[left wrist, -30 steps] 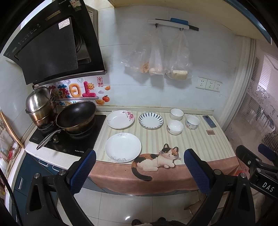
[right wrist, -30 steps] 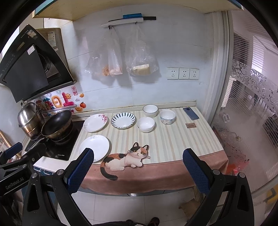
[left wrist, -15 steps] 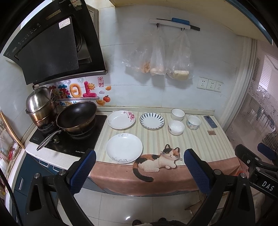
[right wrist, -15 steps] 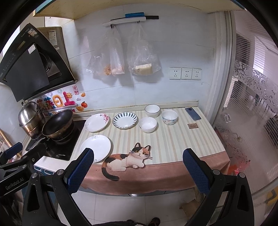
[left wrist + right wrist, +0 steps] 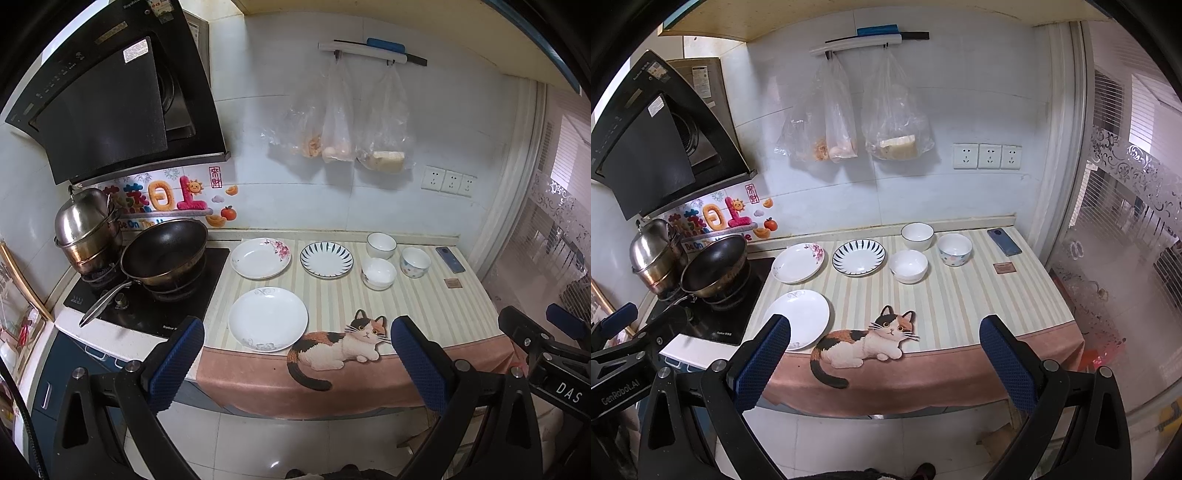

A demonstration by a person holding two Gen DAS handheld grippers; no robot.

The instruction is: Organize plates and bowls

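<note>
Both hand-held grippers hung off the front edge of the counter, above the floor tiles, pointed level at the wall; left gripper (image 5: 295,339) and right gripper (image 5: 884,338) each had their blue textured pads spread wide, nothing between them. The counter (image 5: 424,310) carried a striped cloth with a salmon-coloured front drop and a printed calico cat (image 5: 340,345) at the front edge. Glossy ceramic ware was laid out flat, none touching: plain white round plate (image 5: 267,323) near the front-left of the cloth, floral-rim white plate (image 5: 260,256) behind it toward the back edge, blue-striped plate (image 5: 326,258) just right of that. Three small round bowls clustered right of the plates: white bowl with dark rim (image 5: 381,244) at the back edge, plain white bowl (image 5: 378,272) in front of it, patterned bowl (image 5: 415,261) to the right. A dark phone (image 5: 450,259) lay flat near the back-right corner, a small brown square (image 5: 453,283) in front of it. At the left end a black hob held a dark wok (image 5: 166,251) and stacked steel pots (image 5: 86,229).
</note>
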